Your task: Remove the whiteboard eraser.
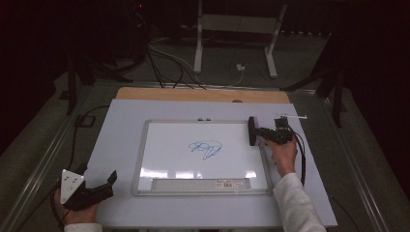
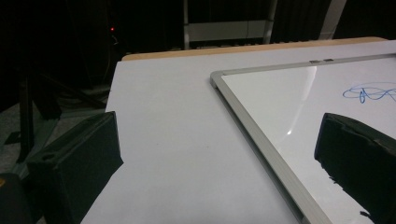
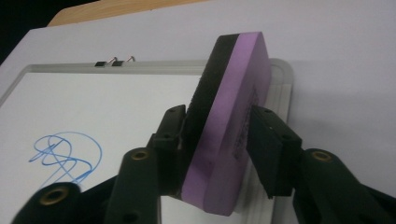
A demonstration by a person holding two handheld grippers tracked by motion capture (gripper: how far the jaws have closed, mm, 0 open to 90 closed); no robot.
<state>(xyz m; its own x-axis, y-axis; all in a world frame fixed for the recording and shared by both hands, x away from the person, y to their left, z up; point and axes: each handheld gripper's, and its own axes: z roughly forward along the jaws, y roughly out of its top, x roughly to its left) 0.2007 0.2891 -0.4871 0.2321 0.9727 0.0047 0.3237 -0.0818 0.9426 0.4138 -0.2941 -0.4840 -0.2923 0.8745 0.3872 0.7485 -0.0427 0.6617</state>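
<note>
The right gripper (image 3: 219, 140) is clamped on a purple foam eraser with a black felt face (image 3: 229, 116), one jaw on the felt side and one on the purple side, so the pick-up step looks done. In the high view the eraser (image 1: 252, 130) stands on edge at the right rim of the white, silver-framed whiteboard (image 1: 145, 145), well apart from the blue marker scribble (image 1: 205, 150) near the board's middle. The left gripper (image 1: 104, 186) rests at the near left corner of the pale table (image 1: 121, 116) with its jaws spread wide and nothing between them. The next move, as I judge it, calls for turning the felt face down, carrying it left to the scribble and rubbing across it with steady pressure
</note>
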